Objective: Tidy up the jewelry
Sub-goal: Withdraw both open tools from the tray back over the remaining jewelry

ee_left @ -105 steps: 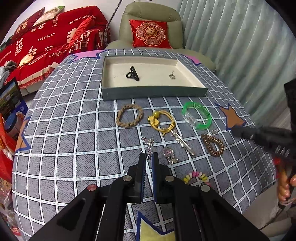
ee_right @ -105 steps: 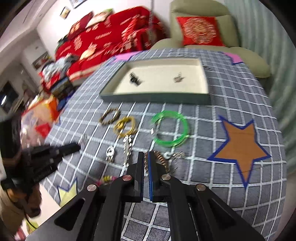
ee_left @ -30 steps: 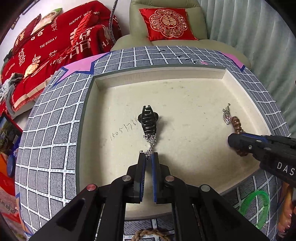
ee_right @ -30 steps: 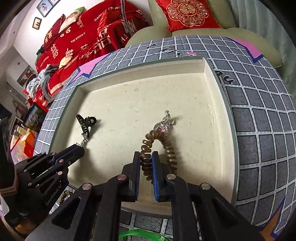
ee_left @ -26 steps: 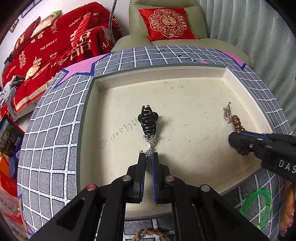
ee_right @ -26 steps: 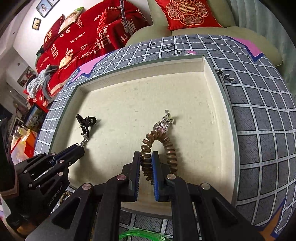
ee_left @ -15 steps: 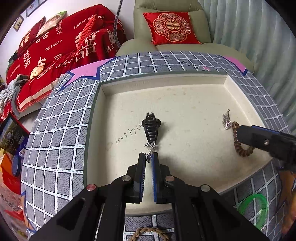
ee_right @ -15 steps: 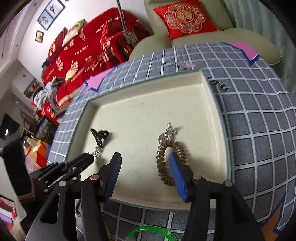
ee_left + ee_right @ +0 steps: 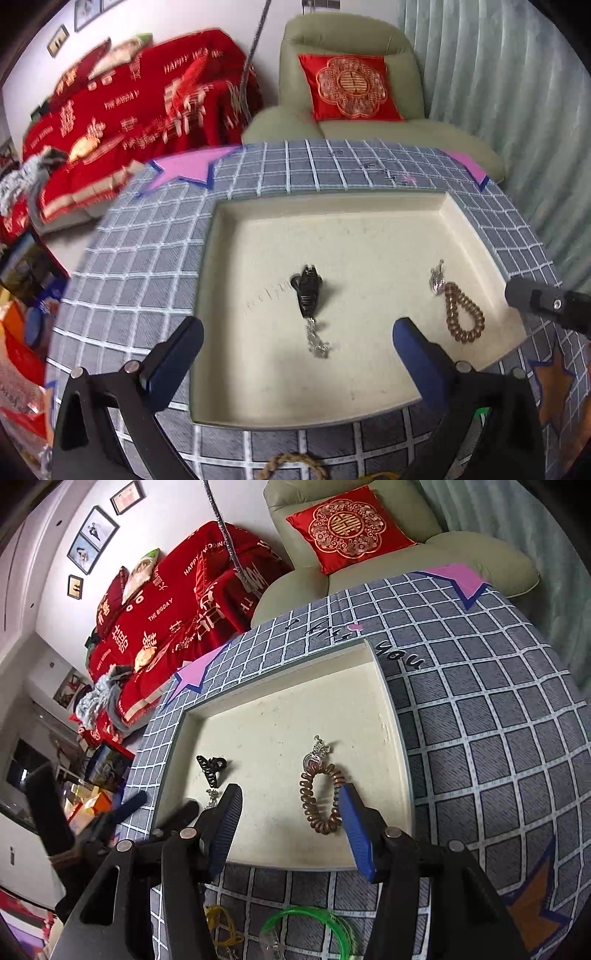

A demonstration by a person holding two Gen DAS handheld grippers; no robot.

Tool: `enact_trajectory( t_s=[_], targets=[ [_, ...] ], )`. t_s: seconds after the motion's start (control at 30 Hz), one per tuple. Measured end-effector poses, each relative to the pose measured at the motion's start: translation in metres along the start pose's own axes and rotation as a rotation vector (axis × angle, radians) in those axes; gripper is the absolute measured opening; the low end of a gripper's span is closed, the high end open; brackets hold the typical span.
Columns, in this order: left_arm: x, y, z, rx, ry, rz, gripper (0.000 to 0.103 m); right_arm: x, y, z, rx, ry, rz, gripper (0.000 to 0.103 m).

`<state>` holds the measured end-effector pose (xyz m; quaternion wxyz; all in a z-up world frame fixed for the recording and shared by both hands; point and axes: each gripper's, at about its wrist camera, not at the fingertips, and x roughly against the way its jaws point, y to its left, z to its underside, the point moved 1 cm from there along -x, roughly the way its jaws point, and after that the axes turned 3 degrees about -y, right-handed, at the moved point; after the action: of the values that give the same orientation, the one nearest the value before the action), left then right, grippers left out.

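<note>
1. We see a shallow cream tray (image 9: 458, 218) on a grey checked tablecloth (image 9: 147, 266); the tray holds four pieces.
2. A black hair clip (image 9: 309, 291) lies near the tray's middle, with a small silver chain (image 9: 317, 341) just at its near end.
3. Toward the right wall, a brown spiral hair tie (image 9: 463, 317) lies flat, its far end touching a silver pendant (image 9: 437, 282).
4. Our left gripper (image 9: 295, 354) stands wide open over the tray's near edge, holding nothing; the chain lies between its fingers' line.
5. Our right gripper (image 9: 290, 827) is also spread wide and empty, with the spiral tie just beside its right finger.
6. Outside the tray, near its front wall, we find a green bangle (image 9: 314, 928), a yellow hair tie (image 9: 221, 928) and a braided bracelet (image 9: 291, 467).
7. The cloth reads "you" (image 9: 399, 657) beside the tray; faint digits on the tray floor are not legible.
8. The red blanket (image 9: 177, 602) reads "THE BIGDAY" and "HAPPY WEDDING".
</note>
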<state>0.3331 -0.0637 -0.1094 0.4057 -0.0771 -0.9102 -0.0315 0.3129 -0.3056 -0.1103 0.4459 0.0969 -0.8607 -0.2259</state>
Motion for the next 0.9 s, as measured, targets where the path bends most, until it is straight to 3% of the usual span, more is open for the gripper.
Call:
enact_trajectory(
  t_s=[0.07, 0.13, 0.2, 0.33, 0.4, 0.63, 0.9],
  targets=[
    [0.003, 0.001, -0.001, -0.001, 0.008, 0.011, 0.103, 0.005, -0.002, 0.001, -0.009, -0.005, -0.002, 0.06],
    [0.011, 0.003, 0.0, -0.003, -0.003, 0.001, 0.103, 0.011, -0.005, 0.002, -0.024, -0.01, -0.004, 0.067],
    [0.02, 0.006, 0.004, -0.003, -0.01, 0.005, 0.103, 0.018, -0.007, 0.005, -0.04, -0.016, -0.01, 0.084],
    [0.042, 0.017, 0.021, -0.004, -0.016, -0.005, 0.103, 0.035, -0.013, 0.012, -0.061, -0.028, -0.014, 0.086],
    [0.053, 0.022, 0.032, 0.004, -0.02, -0.024, 0.103, 0.044, -0.015, 0.019, -0.061, -0.03, -0.017, 0.103],
    [0.085, 0.041, 0.073, 0.017, -0.031, -0.049, 0.103, 0.065, -0.021, 0.046, -0.051, 0.009, -0.022, 0.103],
    [0.095, 0.053, 0.114, 0.017, 0.026, -0.019, 0.103, 0.078, -0.028, 0.079, -0.045, 0.064, 0.037, 0.103]
  ],
)
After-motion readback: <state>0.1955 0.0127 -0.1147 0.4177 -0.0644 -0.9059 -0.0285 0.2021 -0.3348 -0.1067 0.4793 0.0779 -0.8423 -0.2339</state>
